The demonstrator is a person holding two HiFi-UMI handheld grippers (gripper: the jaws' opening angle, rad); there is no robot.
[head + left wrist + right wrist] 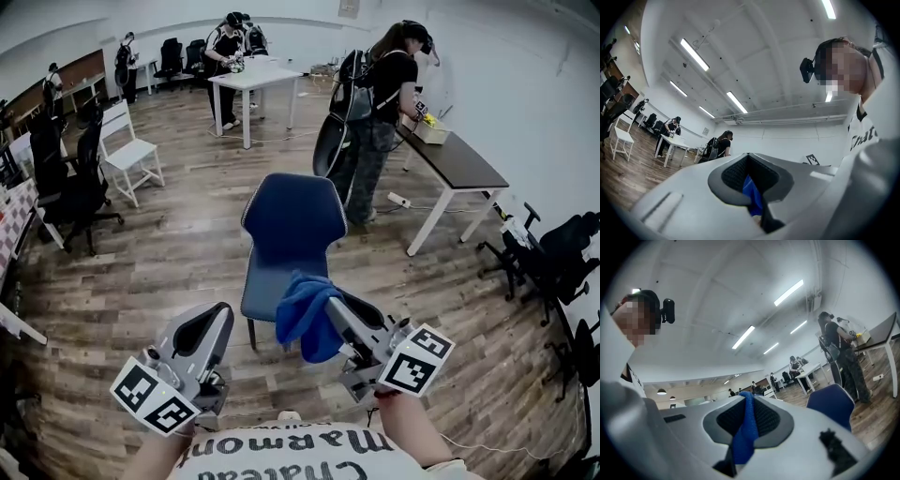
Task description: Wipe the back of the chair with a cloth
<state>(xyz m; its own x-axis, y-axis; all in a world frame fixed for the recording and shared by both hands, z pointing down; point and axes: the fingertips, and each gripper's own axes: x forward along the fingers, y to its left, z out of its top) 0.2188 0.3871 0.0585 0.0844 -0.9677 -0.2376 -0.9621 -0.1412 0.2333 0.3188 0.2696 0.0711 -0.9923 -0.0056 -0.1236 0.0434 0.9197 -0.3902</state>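
The right tool [330, 300] pinches the cloth [305, 317] by its edge; rubbing the chair [291, 220] could tug it free. The left tool [218, 314] is closed, empty.

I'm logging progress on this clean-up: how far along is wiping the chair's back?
Done: the blue cloth is picked up and clamped in the right tool.
In hand: the cloth hangs near the seat's front edge, short of the chair back.
Left: the whole wipe, since the cloth is not yet on the back. The left tool sits beside it, apart from the chair.
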